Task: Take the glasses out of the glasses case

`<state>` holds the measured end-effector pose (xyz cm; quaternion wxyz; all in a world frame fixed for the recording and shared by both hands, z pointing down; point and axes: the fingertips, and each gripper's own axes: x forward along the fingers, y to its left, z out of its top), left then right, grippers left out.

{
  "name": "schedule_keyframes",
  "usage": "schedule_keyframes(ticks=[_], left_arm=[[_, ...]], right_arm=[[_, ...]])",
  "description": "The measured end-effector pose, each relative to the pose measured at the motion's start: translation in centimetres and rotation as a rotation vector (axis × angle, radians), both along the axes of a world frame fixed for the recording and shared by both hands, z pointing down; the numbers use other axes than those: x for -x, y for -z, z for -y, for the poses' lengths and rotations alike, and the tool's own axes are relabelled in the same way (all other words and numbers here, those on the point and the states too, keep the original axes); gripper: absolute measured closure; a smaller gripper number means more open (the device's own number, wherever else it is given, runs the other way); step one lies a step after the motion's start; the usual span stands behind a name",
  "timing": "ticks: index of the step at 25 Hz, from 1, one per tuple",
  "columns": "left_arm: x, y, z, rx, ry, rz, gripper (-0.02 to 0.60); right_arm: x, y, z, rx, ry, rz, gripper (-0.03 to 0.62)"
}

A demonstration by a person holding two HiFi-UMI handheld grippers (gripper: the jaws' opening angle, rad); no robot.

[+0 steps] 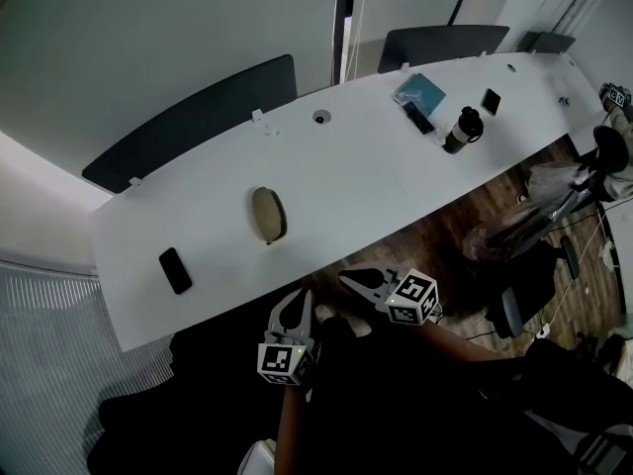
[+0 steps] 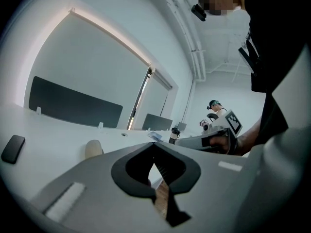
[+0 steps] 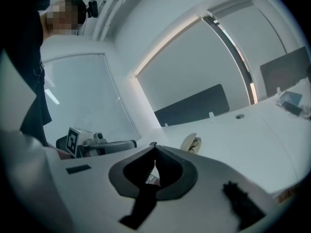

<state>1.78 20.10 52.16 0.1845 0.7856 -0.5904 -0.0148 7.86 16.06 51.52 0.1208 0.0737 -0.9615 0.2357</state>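
Since the glasses case (image 1: 268, 214) lies alone mid-way along the white table (image 1: 376, 181), well apart from both grippers, nothing is in hand yet. It's a beige oval shell. From the right gripper view its near side looks open, with what seem to be dark frames (image 3: 195, 143) inside; too small to be sure.

Handling, my read:
- Case: light, rigid shell, smooth, so it will likely skate on the tabletop if pushed. Pin it by the long edge with one claw.
- Glasses: light, fragile, thin arms, lenses scratch. Take them at the bridge or a temple near the hinge, never on a lens, with a soft close.

Left gripper (image 1: 300, 298): jaws closed, nothing between them. Right gripper (image 1: 348, 278): the same, closed and empty. Both hang off the near table edge, close beside each other, noses toward the case. Both need to open before contact.

Nearby: black phone (image 1: 175, 270) left of the case, not touching. Tumbler (image 1: 462, 130) and blue notebook (image 1: 419, 91) are far down the table, out of the way.
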Motion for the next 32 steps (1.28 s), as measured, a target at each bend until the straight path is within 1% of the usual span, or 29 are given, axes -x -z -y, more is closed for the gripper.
schedule_keyframes(ticks=[2,4,7,11,13,16,19,21,24,27,29,32], left_arm=[[0.7,-0.6,-0.1,0.02,-0.002,-0.002,0.572],[1.0,-1.1,-0.2,0.036,-0.002,-0.001,0.572],[2.0,-1.7,0.3,0.058,0.023,-0.004,0.572],[3.2,-2.9,1.5,0.102,0.073,0.008,0.572],[3.3,-3.4,2.6,0.127,0.101,0.018,0.572],[4.0,-4.3,4.7,0.179,0.17,0.026,0.572],[5.7,-5.9,6.8,0.273,0.277,0.026,0.572],[6.6,-7.0,8.3,0.326,0.338,0.014,0.572],[7.8,-7.7,10.9,0.391,0.389,0.006,0.572],[9.7,-9.3,12.5,0.461,0.435,0.044,0.571],[11.2,-11.1,13.3,0.518,0.451,0.074,0.497],[12.3,-14.2,14.5,0.589,0.426,0.104,0.447]], right_arm=[[0.6,-0.2,-0.1,-0.007,0.005,-0.01,0.586],[1.0,-0.6,0.1,0.005,0.005,-0.016,0.586],[2.1,-1.2,1.0,0.018,0.017,-0.02,0.586],[4.5,-2.1,1.5,-0.045,0.129,-0.048,0.586],[5.5,-2.4,2.4,-0.032,0.185,-0.035,0.586],[7.0,-2.4,5.1,-0.039,0.257,-0.026,0.586],[8.2,-2.3,8.8,-0.096,0.322,-0.037,0.586],[8.5,-2.3,11.2,-0.108,0.346,-0.035,0.586],[8.6,-2.9,13.9,-0.076,0.357,-0.029,0.586],[8.7,-4.3,15.3,-0.04,0.371,-0.043,0.586],[9.0,-5.3,16.0,-0.027,0.37,-0.064,0.586],[9.2,-7.1,17.4,-0.01,0.347,-0.112,0.586]])
